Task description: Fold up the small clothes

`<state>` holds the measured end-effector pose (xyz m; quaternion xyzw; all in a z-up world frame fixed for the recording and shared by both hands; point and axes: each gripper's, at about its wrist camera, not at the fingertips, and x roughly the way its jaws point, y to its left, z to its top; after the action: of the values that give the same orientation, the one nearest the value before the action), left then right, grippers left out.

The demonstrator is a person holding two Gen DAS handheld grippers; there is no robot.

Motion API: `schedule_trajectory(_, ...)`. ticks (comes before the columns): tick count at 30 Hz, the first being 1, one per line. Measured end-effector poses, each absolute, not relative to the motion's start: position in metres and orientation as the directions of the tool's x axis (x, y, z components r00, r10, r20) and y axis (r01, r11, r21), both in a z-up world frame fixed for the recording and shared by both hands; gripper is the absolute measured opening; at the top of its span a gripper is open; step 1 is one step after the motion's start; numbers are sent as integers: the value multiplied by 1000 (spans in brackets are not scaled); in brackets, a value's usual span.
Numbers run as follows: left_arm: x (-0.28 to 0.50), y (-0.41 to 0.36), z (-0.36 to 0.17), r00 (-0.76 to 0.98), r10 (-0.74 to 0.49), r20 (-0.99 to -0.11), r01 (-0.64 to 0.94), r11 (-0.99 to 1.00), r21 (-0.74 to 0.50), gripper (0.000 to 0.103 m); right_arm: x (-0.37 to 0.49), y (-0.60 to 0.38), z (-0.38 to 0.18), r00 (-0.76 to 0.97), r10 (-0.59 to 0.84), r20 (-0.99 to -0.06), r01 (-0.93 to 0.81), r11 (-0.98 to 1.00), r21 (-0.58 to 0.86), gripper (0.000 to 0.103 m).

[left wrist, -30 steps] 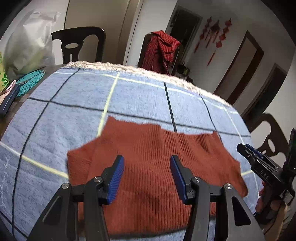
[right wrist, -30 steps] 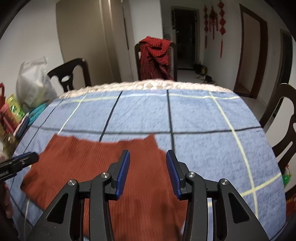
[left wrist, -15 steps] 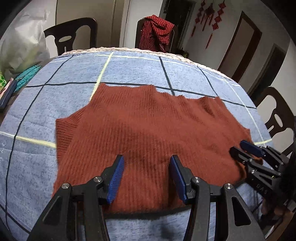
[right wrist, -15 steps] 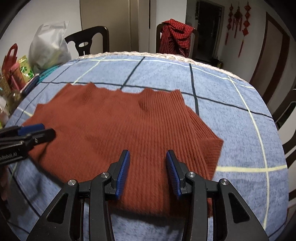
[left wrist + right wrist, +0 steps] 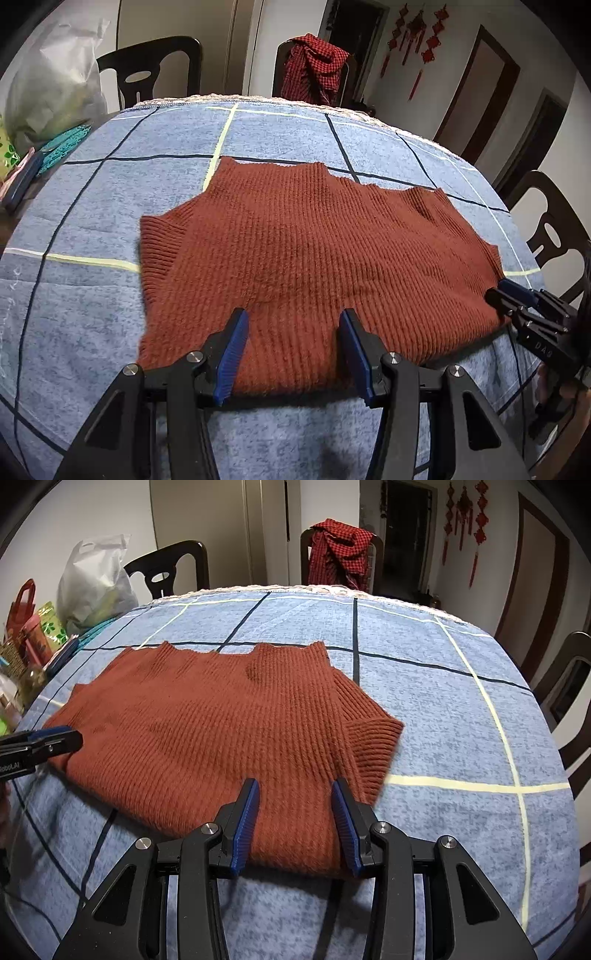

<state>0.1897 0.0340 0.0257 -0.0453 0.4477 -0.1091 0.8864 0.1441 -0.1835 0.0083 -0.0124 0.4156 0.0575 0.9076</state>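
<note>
Blue checked cloth [image 5: 155, 206] covered the whole counter, crossed by dark and pale yellow lines. Spread flat at its middle lay the rust-red knitted sweater [image 5: 317, 258], its ribbed hem toward the near edge and its neckline toward the far side. Beyond the sweater stood a dark chair [image 5: 334, 559] draped with a red checked cloth [image 5: 341, 550], and to the sweater's far left a white plastic bag [image 5: 96, 579] sat by the counter's edge. Over the sweater's near hem, toward its left side, hung the left hand-held gripper [image 5: 291, 354], its blue-padded jaws apart with nothing pinched between them. Over the same hem, nearer the sweater's right sleeve, hung the right hand-held gripper [image 5: 293, 823], jaws likewise apart and not gripping the knit.
</note>
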Motion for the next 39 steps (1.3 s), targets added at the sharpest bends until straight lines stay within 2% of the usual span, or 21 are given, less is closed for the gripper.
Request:
schedule_trajectory(4, 188, 44, 26, 569, -262, -779, 137, 965, -225, 54, 138, -189, 16, 657, 98, -747, -104, 994, 39, 42)
schedule_trajectory(8, 187, 47, 25, 565, -267, -780, 132, 963, -234, 54, 137, -184, 10, 647, 35, -761, -123, 991, -59, 42)
schedule_trajectory(12, 192, 48, 31, 559, -266, -785, 126, 963, -237, 54, 144, -206, 25, 650, 172, -740, -100, 985, 141, 42)
schedule_trajectory(15, 199, 50, 40, 583, -246, -775, 117, 968, -220, 54, 162, -217, 35, 682, 169, -711, -64, 983, 172, 42)
schedule_trajectory(19, 220, 54, 44, 586, -237, -775, 90, 969, -229, 54, 197, -224, 29, 643, 221, -734, -56, 968, 243, 42)
schedule_trajectory(21, 231, 56, 43, 586, -218, -781, 77, 974, -214, 54, 205, -223, 27, 645, 215, -733, -58, 970, 234, 41)
schedule_trajectory(26, 247, 55, 32, 557, -182, -810, 42, 981, -192, 54, 222, -215, 19, 616, 263, -743, -121, 963, 240, 31)
schedule_trajectory(27, 248, 55, 29, 552, -178, -815, 41, 982, -186, 54, 227, -212, 16, 606, 258, -753, -123, 965, 232, 25)
schedule_trajectory(29, 248, 52, 26, 558, -153, -816, 41, 987, -156, 54, 234, -211, 9, 586, 253, -770, -118, 966, 228, 23)
schedule_trajectory(32, 246, 48, 25, 565, -128, -815, 51, 992, -120, 54, 235, -218, 5, 576, 281, -768, -103, 957, 273, 12)
schedule_trajectory(36, 248, 50, 25, 565, -130, -814, 50, 991, -124, 54, 231, -225, 11, 603, 222, -766, -65, 971, 230, 2)
schedule_trajectory(39, 247, 53, 24, 568, -134, -812, 47, 990, -130, 54, 230, -223, 9, 602, 184, -777, -61, 981, 185, 2)
